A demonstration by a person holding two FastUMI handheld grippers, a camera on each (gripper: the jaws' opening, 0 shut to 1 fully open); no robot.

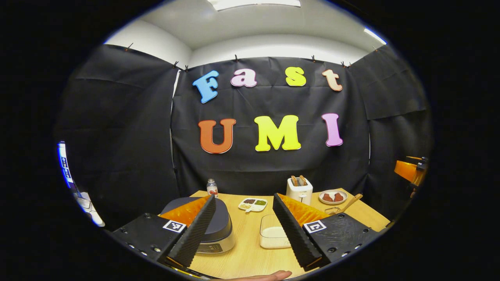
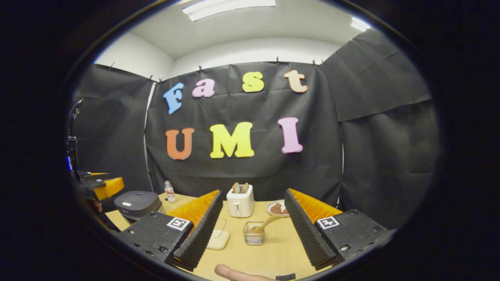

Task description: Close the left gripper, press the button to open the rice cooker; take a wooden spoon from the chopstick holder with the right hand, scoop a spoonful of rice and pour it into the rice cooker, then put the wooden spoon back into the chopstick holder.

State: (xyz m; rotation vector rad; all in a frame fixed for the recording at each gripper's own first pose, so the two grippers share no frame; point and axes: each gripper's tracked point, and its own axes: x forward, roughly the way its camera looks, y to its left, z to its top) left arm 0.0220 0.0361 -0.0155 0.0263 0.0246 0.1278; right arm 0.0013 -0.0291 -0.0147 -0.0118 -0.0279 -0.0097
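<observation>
- In the left gripper view we see the rice cooker at the near left of the wooden table, its dark lid down; in the right gripper view it sits at the table's far left corner.
- Just right of the cooker in the left gripper view lies a clear container of rice, partly behind the gripper's right finger.
- In the right gripper view the chopstick holder, a clear mesh-walled box, stands at mid-table with the wooden spoon leaning out of it toward the right.
- Behind the holder stands a white toaster with two slices in its slots, and beside it a plate with brown pieces.
- In the left gripper view we also find a small divided dish and a small bottle near the back edge.
- The left gripper hangs above the table with its fingers spread wide, gripping nothing; the cooker shows behind its left finger.
- The right gripper likewise has its fingers wide apart and empty, with the chopstick holder framed between them but well ahead.
- We see a fingertip at the bottom edge of the right gripper view.
</observation>
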